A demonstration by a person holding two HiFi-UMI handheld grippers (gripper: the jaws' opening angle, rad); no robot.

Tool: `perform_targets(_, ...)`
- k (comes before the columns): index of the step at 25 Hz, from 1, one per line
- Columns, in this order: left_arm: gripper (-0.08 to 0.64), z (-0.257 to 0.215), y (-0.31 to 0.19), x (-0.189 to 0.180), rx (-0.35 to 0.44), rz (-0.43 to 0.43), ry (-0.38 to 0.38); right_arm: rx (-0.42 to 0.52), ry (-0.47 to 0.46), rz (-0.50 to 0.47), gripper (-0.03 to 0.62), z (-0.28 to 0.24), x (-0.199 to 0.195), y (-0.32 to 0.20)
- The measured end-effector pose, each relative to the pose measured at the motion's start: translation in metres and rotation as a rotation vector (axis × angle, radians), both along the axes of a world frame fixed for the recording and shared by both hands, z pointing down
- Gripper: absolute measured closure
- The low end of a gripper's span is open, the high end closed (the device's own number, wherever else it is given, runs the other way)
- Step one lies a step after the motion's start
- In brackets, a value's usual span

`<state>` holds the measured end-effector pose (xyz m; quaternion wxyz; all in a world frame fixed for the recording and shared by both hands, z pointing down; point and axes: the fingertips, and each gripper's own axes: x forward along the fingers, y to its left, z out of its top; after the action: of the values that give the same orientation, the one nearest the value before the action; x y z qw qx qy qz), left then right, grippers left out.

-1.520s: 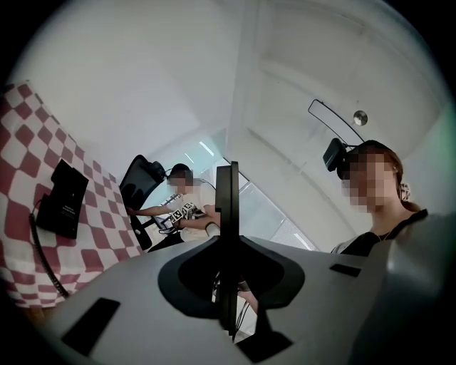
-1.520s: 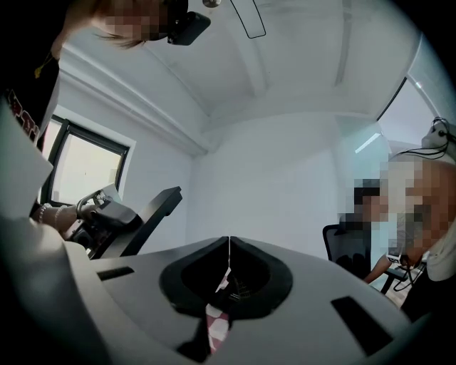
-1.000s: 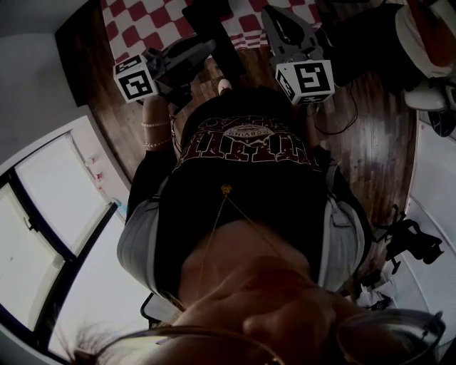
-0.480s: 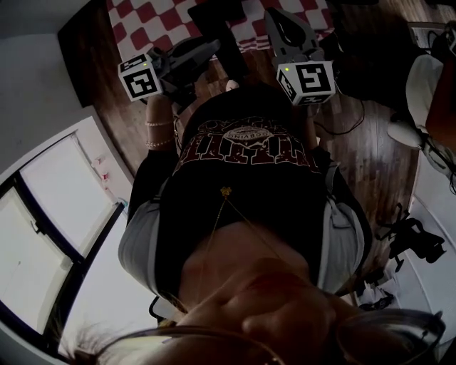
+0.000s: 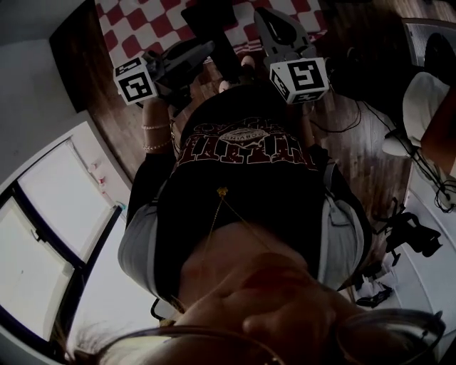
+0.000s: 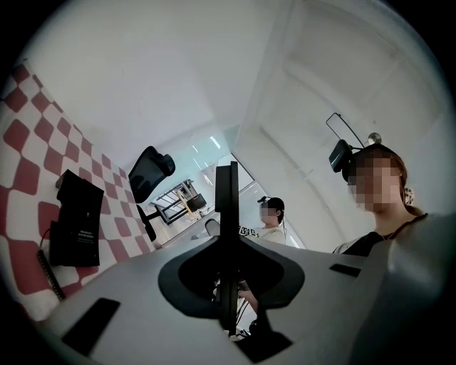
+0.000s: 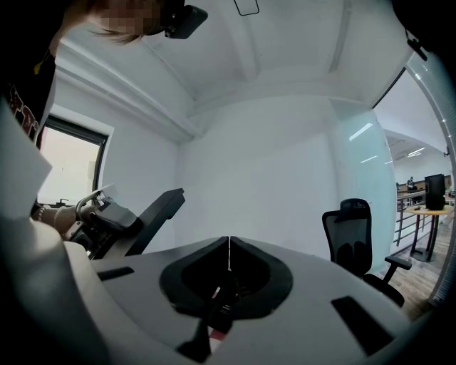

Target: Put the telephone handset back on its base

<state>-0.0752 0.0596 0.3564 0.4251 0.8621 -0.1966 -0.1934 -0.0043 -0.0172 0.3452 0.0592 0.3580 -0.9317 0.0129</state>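
Observation:
A black telephone (image 6: 75, 221) lies on the red-and-white checkered cloth (image 6: 28, 178) at the left of the left gripper view, a coiled cord (image 6: 46, 269) trailing below it. From the head view it shows as a dark shape (image 5: 208, 16) on the cloth at the top. I cannot tell the handset from the base. My left gripper (image 5: 203, 48) and right gripper (image 5: 262, 14) hover in front of my torso, short of the cloth. The left gripper (image 6: 226, 171) has its fingers pressed together, empty. The right gripper (image 7: 229, 244) shows its jaws meeting in a thin line, empty.
Dark wooden floor (image 5: 370, 142) lies around the table. A black office chair (image 7: 356, 239) stands at the right, another (image 6: 149, 171) past the cloth. A person (image 6: 269, 221) sits in the background. A white wall and window (image 5: 50, 214) are at the left.
Both grippers have edged slightly toward the checkered cloth. The head view has swung a little, so the things on the right have shifted. Neither pair of jaws has changed.

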Motion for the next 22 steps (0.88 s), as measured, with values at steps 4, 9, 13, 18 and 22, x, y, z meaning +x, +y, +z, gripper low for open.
perform_targets(4, 0.48, 0.004, -0.031, -0.005, -0.014, -0.024, -0.004, -0.015, -0.009, -0.035, 0.571, 0.004, -0.009, -0.033)
perform_targets(9, 0.48, -0.007, -0.064, 0.002, 0.004, -0.038, -0.026, -0.008, -0.02, -0.052, 0.571, -0.007, -0.002, -0.069)
perform_targets(13, 0.48, -0.006, -0.107, 0.03, 0.003, -0.064, -0.04, -0.019, -0.029, -0.076, 0.571, -0.003, 0.029, -0.115)
perform_targets(18, 0.48, -0.001, -0.122, 0.026, -0.012, -0.128, -0.059, -0.015, -0.035, -0.121, 0.571, -0.003, 0.032, -0.141)
perform_targets(22, 0.48, -0.002, -0.122, 0.021, -0.018, -0.179, -0.07, -0.011, -0.039, -0.179, 0.571, -0.006, 0.022, -0.145)
